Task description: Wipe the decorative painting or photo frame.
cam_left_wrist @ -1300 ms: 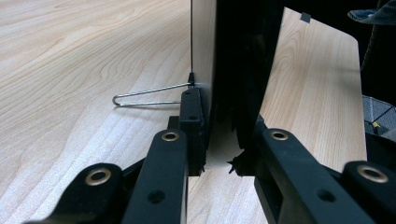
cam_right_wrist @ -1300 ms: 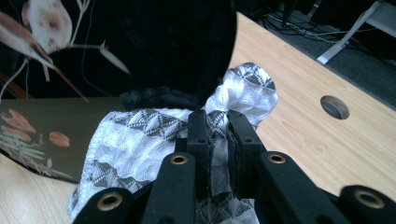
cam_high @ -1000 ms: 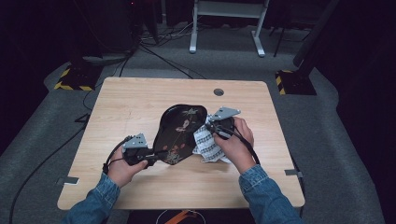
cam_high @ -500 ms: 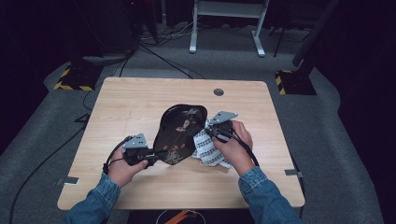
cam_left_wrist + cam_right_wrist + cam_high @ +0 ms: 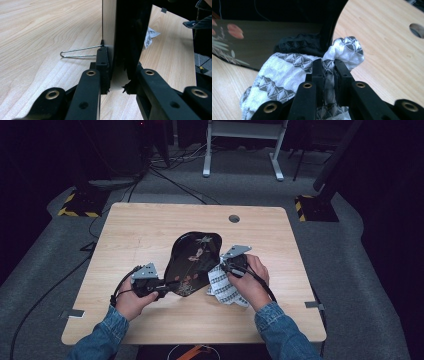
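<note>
while the wooden table (image 5: 140, 235) carries the work, the step in hand looks like wiping a black lacquered tray (image 5: 192, 262) with a cloth. the tray, painted with flowers, stands tilted near the middle of the table, its near edge propped up. the left gripper (image 5: 159, 290) has its fingers (image 5: 103, 65) clamped on that lower edge, and in the left gripper view the dark tray rises between them. the patterned white cloth (image 5: 225, 285) lies bunched just beside the tray's right edge, touching it. the right gripper (image 5: 227, 267) has its fingers (image 5: 318, 68) shut tight on a fold of the cloth. the next move probably calls for pressing the cloth onto the tray's face and sweeping across it, with the left hand keeping the tray steady so it does not slip.
</note>
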